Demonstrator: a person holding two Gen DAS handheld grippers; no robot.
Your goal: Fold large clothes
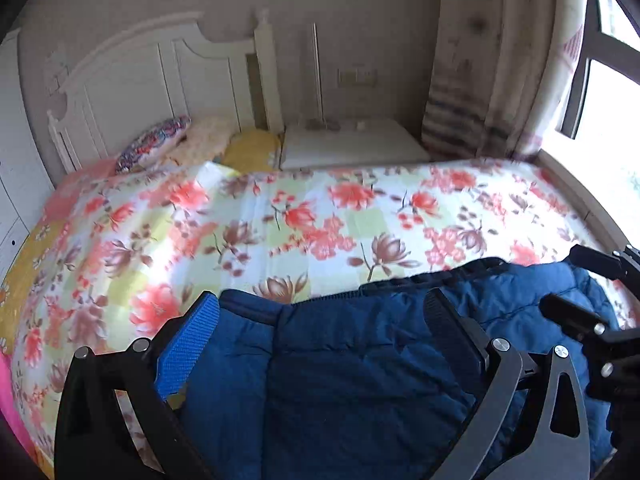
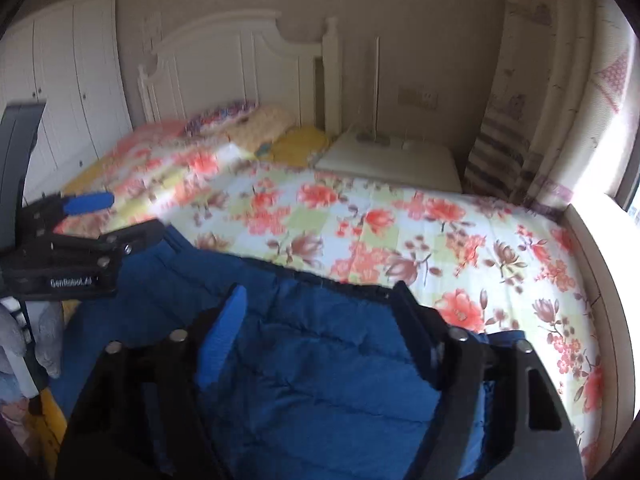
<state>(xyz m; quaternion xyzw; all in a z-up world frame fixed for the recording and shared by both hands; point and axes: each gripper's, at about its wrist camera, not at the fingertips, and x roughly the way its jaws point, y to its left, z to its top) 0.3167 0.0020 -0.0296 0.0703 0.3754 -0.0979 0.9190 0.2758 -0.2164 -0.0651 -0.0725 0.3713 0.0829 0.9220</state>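
A: We see the blue quilted jacket (image 1: 352,380) lying on the near edge of the floral bedspread (image 1: 280,220); pillows (image 1: 152,144) and a white nightstand (image 1: 352,144) stand far.
B: Left gripper (image 1: 320,340) and right gripper (image 2: 320,332) both spread, pinching nothing. Only our right view shows the wardrobe (image 2: 68,80) and a gloved hand (image 2: 24,340).

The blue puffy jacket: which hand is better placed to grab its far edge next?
Probably the right gripper: its open jaws frame the blue puffy jacket right at the dark far hem. The left gripper is also open but sits further back.
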